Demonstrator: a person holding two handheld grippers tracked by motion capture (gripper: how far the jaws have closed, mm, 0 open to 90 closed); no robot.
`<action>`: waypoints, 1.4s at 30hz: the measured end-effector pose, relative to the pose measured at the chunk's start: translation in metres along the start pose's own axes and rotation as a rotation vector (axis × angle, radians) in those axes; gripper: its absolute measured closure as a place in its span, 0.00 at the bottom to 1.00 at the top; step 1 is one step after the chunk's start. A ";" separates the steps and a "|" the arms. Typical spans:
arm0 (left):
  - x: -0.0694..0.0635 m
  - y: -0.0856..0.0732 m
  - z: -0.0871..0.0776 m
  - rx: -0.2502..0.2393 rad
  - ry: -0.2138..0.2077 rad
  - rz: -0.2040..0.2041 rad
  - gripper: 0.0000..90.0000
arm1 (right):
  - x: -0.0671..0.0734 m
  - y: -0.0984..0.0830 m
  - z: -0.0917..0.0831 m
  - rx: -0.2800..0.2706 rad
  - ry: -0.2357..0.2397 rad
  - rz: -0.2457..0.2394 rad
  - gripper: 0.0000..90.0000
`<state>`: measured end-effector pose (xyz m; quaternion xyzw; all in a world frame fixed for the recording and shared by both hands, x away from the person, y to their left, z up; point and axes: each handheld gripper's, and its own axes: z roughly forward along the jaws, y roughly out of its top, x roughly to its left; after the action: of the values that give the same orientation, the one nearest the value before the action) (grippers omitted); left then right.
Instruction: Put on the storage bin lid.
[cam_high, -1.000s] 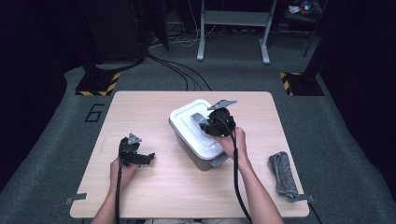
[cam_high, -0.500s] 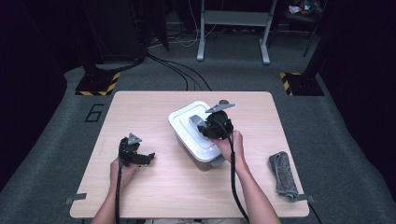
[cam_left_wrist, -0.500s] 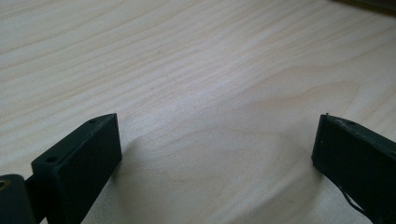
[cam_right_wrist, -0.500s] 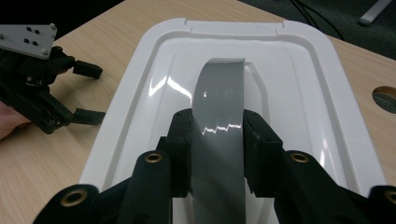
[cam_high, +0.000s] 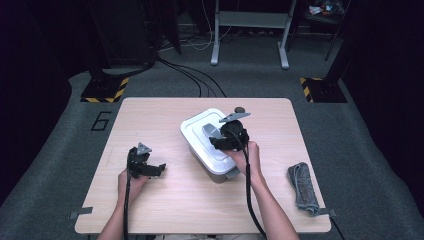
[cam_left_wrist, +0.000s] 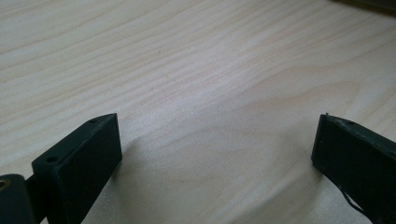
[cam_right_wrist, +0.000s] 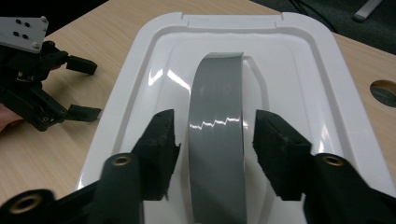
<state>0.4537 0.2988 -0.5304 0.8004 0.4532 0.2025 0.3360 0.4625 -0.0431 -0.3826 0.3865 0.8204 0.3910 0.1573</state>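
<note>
A white lidded box (cam_high: 197, 131) stands mid-table, an arched grey handle (cam_right_wrist: 217, 116) running across its lid (cam_right_wrist: 140, 79). My right gripper (cam_right_wrist: 215, 135) hovers over the lid (cam_high: 220, 157), one jaw on each side of the handle (cam_high: 210, 131) with a gap at both pads. Its jaws have just been opening, the handle still between them. My left gripper (cam_high: 157, 169) rests low over the bare wood at the left, open (cam_left_wrist: 217, 149) with nothing between its jaws. It also appears at the left of the right gripper view (cam_right_wrist: 42, 93).
A folded grey cloth (cam_high: 303, 187) lies near the table's right front corner. A small dark round hole (cam_high: 239, 109) sits in the table (cam_high: 165, 205) just beyond the box. Dark floor, cables and stand legs surround the table.
The right gripper has edged slightly left over the lid. The left hand and its gripper have kept still.
</note>
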 end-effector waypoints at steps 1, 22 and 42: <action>0.000 0.000 0.000 0.000 0.000 0.000 0.01 | 0.000 0.001 -0.002 -0.007 -0.005 0.003 0.48; 0.000 0.000 0.000 0.000 0.001 0.002 0.01 | -0.052 0.002 -0.050 -0.127 -0.166 0.073 0.11; 0.000 0.000 0.000 0.000 0.001 0.001 0.01 | -0.124 -0.043 -0.029 -0.102 -0.346 0.251 0.06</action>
<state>0.4537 0.2988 -0.5303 0.8006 0.4529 0.2033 0.3356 0.5045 -0.1689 -0.4025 0.5384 0.7058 0.3763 0.2652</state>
